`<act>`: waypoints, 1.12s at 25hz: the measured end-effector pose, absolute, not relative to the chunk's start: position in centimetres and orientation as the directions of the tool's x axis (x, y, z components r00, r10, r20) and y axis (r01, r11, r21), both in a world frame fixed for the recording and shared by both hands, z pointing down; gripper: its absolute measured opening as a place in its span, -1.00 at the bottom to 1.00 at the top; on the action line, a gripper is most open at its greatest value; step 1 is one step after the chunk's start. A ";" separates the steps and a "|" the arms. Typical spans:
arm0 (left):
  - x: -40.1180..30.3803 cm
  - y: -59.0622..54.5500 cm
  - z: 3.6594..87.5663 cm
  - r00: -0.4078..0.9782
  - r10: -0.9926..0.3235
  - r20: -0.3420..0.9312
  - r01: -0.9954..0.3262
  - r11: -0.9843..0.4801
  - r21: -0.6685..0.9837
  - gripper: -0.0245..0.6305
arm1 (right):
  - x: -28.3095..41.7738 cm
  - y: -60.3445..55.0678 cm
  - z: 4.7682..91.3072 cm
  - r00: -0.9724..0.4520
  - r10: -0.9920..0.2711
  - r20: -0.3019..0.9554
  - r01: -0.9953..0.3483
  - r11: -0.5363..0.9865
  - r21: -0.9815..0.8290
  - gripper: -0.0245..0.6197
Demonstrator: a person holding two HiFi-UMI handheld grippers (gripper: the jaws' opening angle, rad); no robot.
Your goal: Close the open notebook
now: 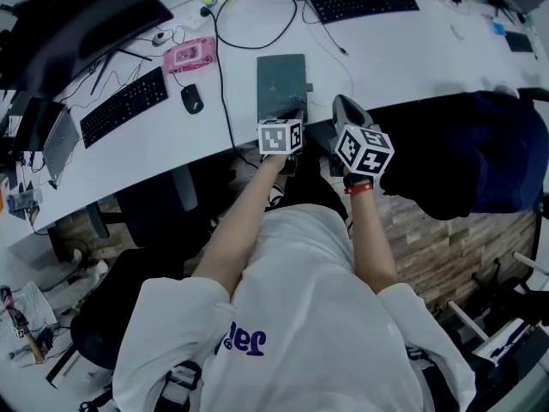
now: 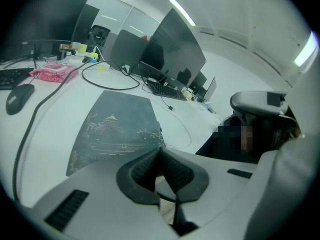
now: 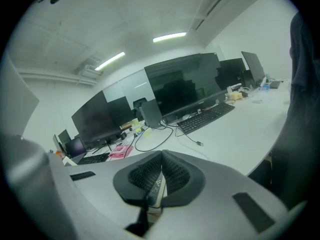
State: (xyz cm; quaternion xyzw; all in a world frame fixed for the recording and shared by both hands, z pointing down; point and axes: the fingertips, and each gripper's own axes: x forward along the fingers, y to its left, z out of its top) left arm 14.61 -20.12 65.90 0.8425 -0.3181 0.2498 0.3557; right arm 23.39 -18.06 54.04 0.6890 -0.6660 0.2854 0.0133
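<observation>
1. In the head view we are seeing the notebook lying closed at upper centre on the white desk. The left gripper is at its lower edge and the right gripper is just to its right.
2. Only the left gripper view is showing us the cover's gold print; the jaws there are clenched together and empty.
3. The right gripper view is giving us monitors and a keyboard instead; its jaws are pressing tip to tip.

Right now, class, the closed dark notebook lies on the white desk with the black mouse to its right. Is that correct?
Not quite. The mouse lies to the left of the closed notebook on the white desk, as the head view shows.
</observation>
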 end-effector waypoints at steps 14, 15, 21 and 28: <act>-0.9 -17.1 44.9 0.684 -0.689 0.238 -0.729 -0.633 0.262 -0.87 | 12.2 -13.9 45.6 -0.118 -0.955 0.271 -0.963 0.043 -0.268 -0.88; -2.1 -16.6 43.4 0.671 -0.712 0.206 -0.740 -0.629 0.237 -0.87 | 11.5 -13.5 44.9 -0.119 -0.959 0.257 -0.966 0.051 -0.255 -0.88; -6.7 -14.2 40.0 0.600 -0.793 0.106 -0.798 -0.582 0.160 -0.87 | 9.5 -10.5 41.4 -0.108 -0.978 0.181 -0.976 0.070 -0.206 -0.88; -7.7 -12.8 39.2 0.590 -0.802 0.094 -0.807 -0.581 0.110 -0.87 | 9.3 -8.6 39.6 -0.079 -0.987 0.141 -0.984 0.055 -0.168 -0.88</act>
